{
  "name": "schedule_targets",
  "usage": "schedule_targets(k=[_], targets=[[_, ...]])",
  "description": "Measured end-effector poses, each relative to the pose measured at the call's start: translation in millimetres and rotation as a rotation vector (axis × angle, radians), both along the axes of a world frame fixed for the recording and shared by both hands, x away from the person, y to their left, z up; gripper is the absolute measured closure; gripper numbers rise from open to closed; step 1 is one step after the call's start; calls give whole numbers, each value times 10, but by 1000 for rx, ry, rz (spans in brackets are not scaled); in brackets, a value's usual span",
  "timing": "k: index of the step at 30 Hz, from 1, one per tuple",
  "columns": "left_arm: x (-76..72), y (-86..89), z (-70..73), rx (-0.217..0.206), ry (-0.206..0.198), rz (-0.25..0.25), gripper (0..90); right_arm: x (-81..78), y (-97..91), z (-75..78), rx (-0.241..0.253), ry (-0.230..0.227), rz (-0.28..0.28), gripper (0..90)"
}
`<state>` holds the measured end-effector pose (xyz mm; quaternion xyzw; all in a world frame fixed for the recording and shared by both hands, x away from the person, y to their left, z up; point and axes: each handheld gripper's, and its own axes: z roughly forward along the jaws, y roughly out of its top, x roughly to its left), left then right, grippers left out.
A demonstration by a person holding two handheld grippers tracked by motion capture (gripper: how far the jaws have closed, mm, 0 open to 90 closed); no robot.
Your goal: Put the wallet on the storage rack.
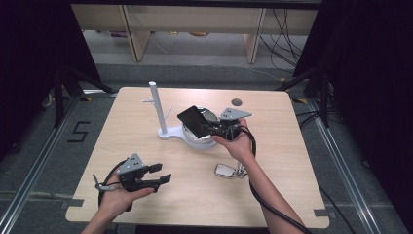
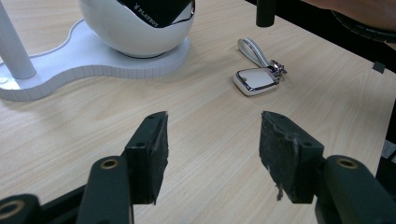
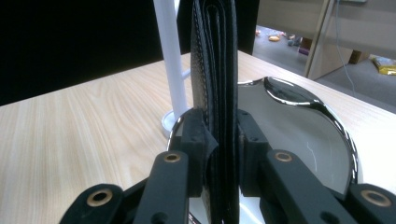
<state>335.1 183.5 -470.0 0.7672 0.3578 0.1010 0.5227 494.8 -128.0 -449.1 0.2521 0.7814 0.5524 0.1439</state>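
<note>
My right gripper (image 1: 210, 127) is shut on a folded black leather wallet (image 1: 194, 119), held on edge above the white egg-shaped dish (image 1: 200, 140). In the right gripper view both pads (image 3: 198, 140) press the sides of the wallet (image 3: 217, 70), with the dish's chrome-rimmed hollow (image 3: 327, 116) just behind. My left gripper (image 1: 160, 173) rests near the table's front left, open and with nothing in it. In its own view the left gripper (image 2: 212, 140) faces the dish (image 2: 135, 32) and a silver key fob (image 2: 256, 79).
The dish shares a white base with an upright white post (image 1: 157, 105). The key fob (image 1: 225, 170) with its strap lies on the wooden table (image 1: 122, 141) near my right forearm. A dark round hole (image 1: 236, 102) marks the far edge. Wooden shelving stands beyond.
</note>
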Motion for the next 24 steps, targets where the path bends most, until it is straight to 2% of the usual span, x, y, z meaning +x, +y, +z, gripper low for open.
schedule_targets(k=[1, 2, 3, 4, 5, 7, 8, 9, 10, 11, 12, 15, 17, 18, 19, 24], targets=[[-3, -2, 3, 6, 2, 2, 419, -15, 4, -3, -8, 22, -8, 770], [-3, -2, 3, 6, 2, 2, 419, -15, 4, -3, -8, 22, -8, 770], [-5, -4, 4, 11, 2, 3, 418, 1, 1, -18, -38, 24, -8, 748], [-1, -7, -3, 4, 0, -5, 418, 1, 1, -18, -38, 24, -8, 748], [-1, -9, -5, 5, 1, -7, 418, -2, 14, -37, -51, 50, -29, 698], [-4, -8, -11, 8, 7, -7, 418, 4, 18, -41, -56, 49, -32, 678], [-2, -8, -16, 5, 8, -9, 418, 14, 9, -30, -79, 34, -37, 652], [-2, -6, -20, 5, 8, -8, 418, -1, 14, -14, -85, 49, -47, 626], [-2, -3, -25, 6, 10, -4, 418, 8, 1, 19, -99, 25, -55, 599], [-2, -3, -25, 6, 10, -4, 417, -13, -6, 48, -107, 42, -62, 595], [-3, -2, -27, 4, 10, -4, 417, 0, -28, 72, -112, 22, -61, 591], [-8, -2, -33, -7, 12, -3, 417, -10, -51, 119, -99, 19, -71, 587], [-8, 2, -35, -6, 12, -5, 417, -21, -86, 164, -97, 3, -79, 587], [-8, 8, -37, -1, 12, -6, 417, -36, -111, 195, -99, -20, -90, 588], [-8, 8, -37, -1, 12, -6, 417, -36, -111, 195, -99, -20, -90, 588], [-14, 8, -49, -3, 17, 4, 417, -79, -225, 264, -117, -37, -108, 646]])
